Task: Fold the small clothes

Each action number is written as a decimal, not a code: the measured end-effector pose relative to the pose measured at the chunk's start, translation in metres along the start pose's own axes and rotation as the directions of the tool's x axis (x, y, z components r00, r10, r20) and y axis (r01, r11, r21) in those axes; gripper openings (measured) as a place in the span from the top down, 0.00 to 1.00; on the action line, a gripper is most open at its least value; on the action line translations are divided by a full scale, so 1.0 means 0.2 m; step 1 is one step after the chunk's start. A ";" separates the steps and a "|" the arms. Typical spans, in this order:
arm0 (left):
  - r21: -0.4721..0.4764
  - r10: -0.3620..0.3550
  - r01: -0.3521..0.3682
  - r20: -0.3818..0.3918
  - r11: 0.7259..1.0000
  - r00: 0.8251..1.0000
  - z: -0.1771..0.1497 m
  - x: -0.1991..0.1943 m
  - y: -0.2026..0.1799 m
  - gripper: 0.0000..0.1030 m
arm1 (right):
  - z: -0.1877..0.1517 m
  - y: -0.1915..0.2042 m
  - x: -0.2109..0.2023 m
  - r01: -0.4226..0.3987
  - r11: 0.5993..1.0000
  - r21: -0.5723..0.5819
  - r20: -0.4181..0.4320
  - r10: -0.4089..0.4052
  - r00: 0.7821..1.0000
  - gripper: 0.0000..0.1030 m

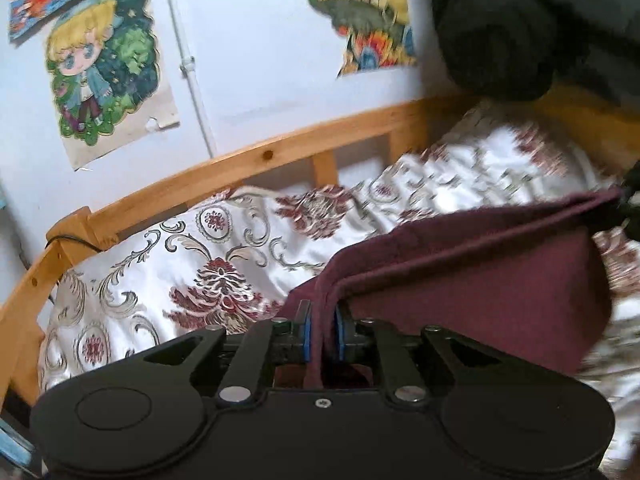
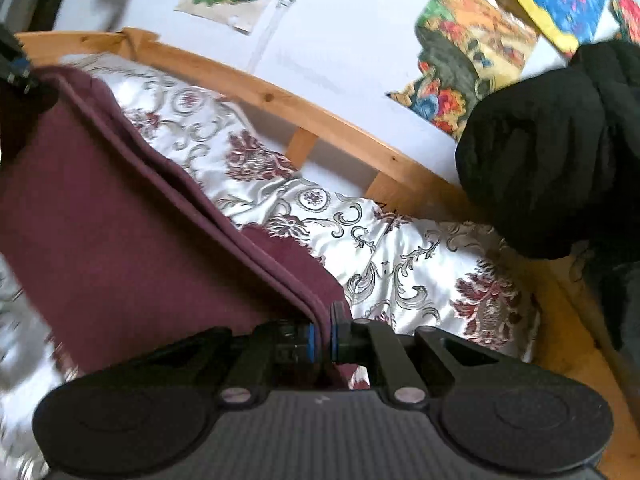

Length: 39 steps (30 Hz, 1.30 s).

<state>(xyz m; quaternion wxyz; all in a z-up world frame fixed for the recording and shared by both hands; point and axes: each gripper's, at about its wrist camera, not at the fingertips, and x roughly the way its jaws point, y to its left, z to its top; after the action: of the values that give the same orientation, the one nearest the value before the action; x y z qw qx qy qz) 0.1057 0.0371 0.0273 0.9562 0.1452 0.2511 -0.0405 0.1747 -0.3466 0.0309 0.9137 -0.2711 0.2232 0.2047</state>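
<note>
We hold the maroon garment stretched between us, left gripper and right gripper each clenched on its doubled edge. Keep that edge taut and level while lowering. Beyond the fingers lie a patterned bedspread, wooden rail and postered wall.

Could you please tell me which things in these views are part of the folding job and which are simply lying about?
Part of the job:
- maroon garment, doubled over and stretched between both grippers
- left gripper, shut on one end
- right gripper, shut on the other end

Just lying about:
- patterned bedspread
- wooden bed rail
- black bundle
- wall posters
</note>
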 end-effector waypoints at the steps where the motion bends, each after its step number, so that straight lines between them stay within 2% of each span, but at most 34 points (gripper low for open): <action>1: 0.005 0.001 -0.001 -0.009 1.000 1.000 0.01 0.07 0.00 0.88 | 0.01 -0.01 0.06 -0.002 1.000 0.014 -0.008 0.002 1.000 0.94; 6: -0.004 0.029 -0.029 -0.015 1.000 0.999 0.04 0.40 0.01 0.87 | 0.03 -0.04 0.34 0.014 0.999 0.046 -0.031 -0.012 0.999 0.93; 12: -0.108 0.013 -0.025 -0.106 0.994 0.994 -0.04 0.75 0.06 0.86 | -0.05 -0.04 0.59 0.005 0.996 0.093 -0.015 -0.004 1.000 0.87; 16: -0.205 -0.022 -0.014 -0.170 0.979 0.985 -0.10 0.85 0.11 0.85 | -0.08 -0.02 0.68 -0.015 0.997 0.076 -0.059 0.019 0.998 0.85; 18: -0.222 -0.025 -0.015 -0.177 0.975 0.984 -0.12 0.87 0.12 0.77 | -0.08 -0.01 0.70 -0.015 0.997 0.075 -0.067 0.020 0.998 0.80; 21: -0.263 -0.033 -0.018 -0.187 0.965 0.982 -0.13 0.88 0.15 0.64 | -0.09 -0.03 0.72 -0.020 0.993 0.120 -0.079 0.030 0.996 0.66; 22: -0.290 -0.049 -0.009 -0.192 0.957 0.980 -0.13 0.88 0.16 0.64 | -0.09 -0.04 0.72 -0.022 0.990 0.139 -0.081 0.033 0.996 0.58; 25: -0.379 -0.084 -0.001 -0.206 0.925 0.975 -0.15 0.88 0.21 0.45 | -0.11 -0.09 0.71 -0.031 0.979 0.202 -0.074 0.047 0.996 0.39; 27: -0.427 -0.094 -0.002 -0.205 0.904 0.974 -0.15 0.86 0.25 0.30 | -0.11 -0.13 0.70 -0.040 0.971 0.237 -0.065 0.057 0.996 0.32; 29: -0.466 -0.095 -0.010 -0.201 0.885 0.975 -0.15 0.84 0.28 0.20 | -0.11 -0.15 0.70 -0.043 0.962 0.268 -0.067 0.063 0.996 0.23; 35: -0.581 -0.068 -0.054 -0.186 0.812 0.980 -0.18 0.73 0.42 0.11 | -0.13 -0.18 0.69 -0.036 0.949 0.312 -0.079 0.064 0.995 0.12; 39: -0.647 -0.107 -0.044 -0.192 0.761 0.976 -0.23 0.66 0.47 0.09 | -0.15 -0.17 0.67 -0.017 0.948 0.317 -0.096 0.051 0.994 0.04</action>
<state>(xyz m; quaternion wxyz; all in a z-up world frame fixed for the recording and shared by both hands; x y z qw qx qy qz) 0.2134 0.1396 -0.0529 0.9132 -0.1945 0.3548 0.0486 0.2918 -0.3566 -0.0480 0.9288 -0.1278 0.3045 0.1679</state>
